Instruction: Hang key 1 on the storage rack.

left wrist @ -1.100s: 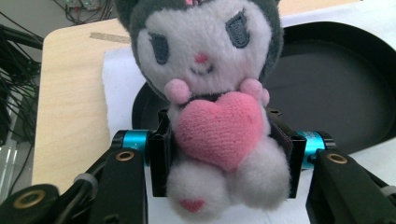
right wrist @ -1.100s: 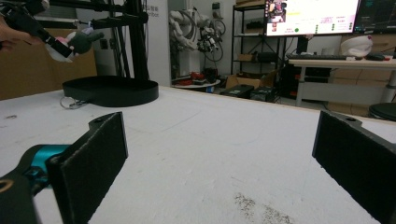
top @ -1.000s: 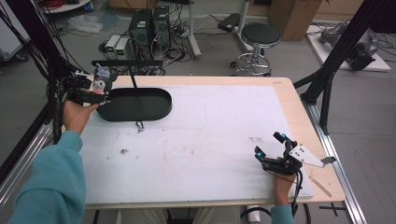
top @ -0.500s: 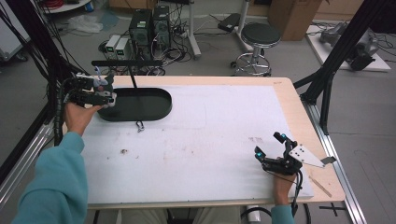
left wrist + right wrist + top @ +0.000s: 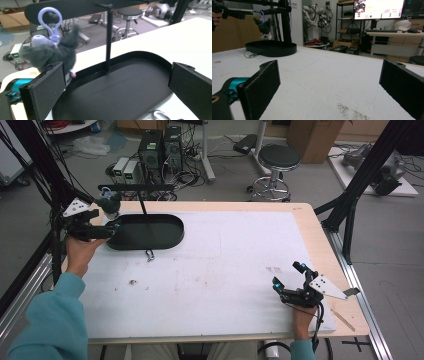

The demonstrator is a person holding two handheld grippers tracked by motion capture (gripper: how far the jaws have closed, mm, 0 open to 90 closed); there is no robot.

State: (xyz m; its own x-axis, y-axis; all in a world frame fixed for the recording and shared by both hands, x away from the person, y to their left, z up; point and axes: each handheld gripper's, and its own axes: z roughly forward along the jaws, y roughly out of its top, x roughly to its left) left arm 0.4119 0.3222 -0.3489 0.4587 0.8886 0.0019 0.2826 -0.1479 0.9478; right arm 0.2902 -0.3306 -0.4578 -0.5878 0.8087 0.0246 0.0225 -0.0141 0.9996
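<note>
Left hand-held gripper (image 5: 117,87) agape beside plush keychain (image 5: 51,53)

a grey plush keychain (image 5: 51,53) hangs by its lilac clip from the stand's crossbar (image 5: 75,7).

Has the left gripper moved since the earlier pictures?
Yes. The left gripper drew back leftward from the stand's black tray, jaws just opened, leaving the plush keychain hanging.

Left gripper (image 5: 102,227): I draw it leftward off the plush keychain (image 5: 109,204) (hanging from the bar).
Jaws: just opened, nothing between.
</note>
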